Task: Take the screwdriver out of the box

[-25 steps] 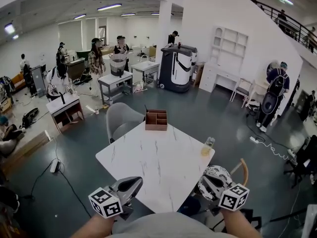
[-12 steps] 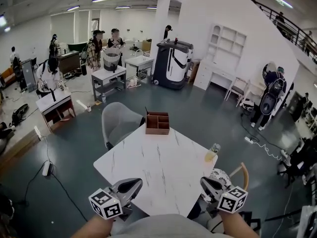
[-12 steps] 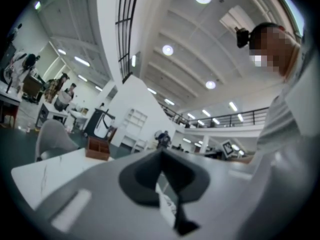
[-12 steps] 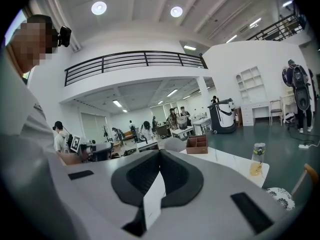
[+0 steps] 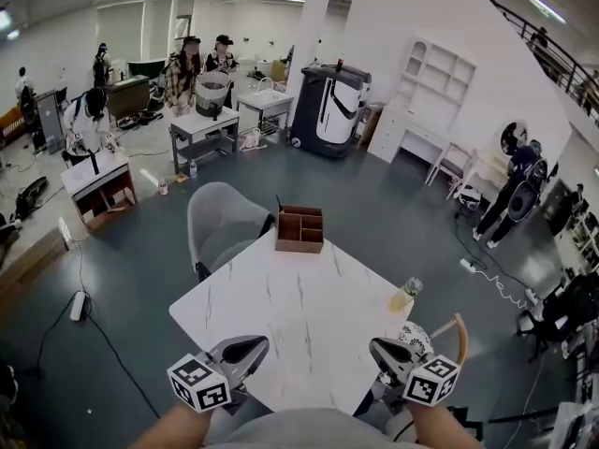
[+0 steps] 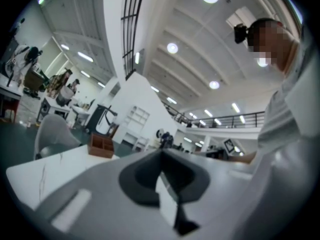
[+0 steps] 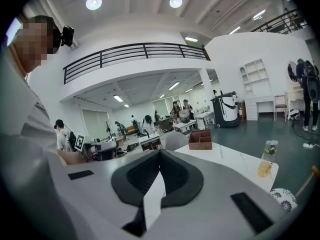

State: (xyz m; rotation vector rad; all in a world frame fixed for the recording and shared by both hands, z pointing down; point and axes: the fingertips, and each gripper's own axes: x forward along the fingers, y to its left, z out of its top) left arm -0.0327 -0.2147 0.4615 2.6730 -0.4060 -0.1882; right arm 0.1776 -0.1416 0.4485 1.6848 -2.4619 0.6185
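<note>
L claw and R claw are both shut, empty, at near edge of desk. Box sits at far edge, well apart; screwdriver is prob. the dark stick at its left corner. Risk: long reach shoves box off, or R clips bottle.

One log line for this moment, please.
phase: pre-reach | left gripper: shut, empty | right gripper: shut, empty | box: far edge of table, untouched

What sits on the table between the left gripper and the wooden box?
Nothing: in the head view, only bare white tabletop runs from the left gripper to the box.
</note>
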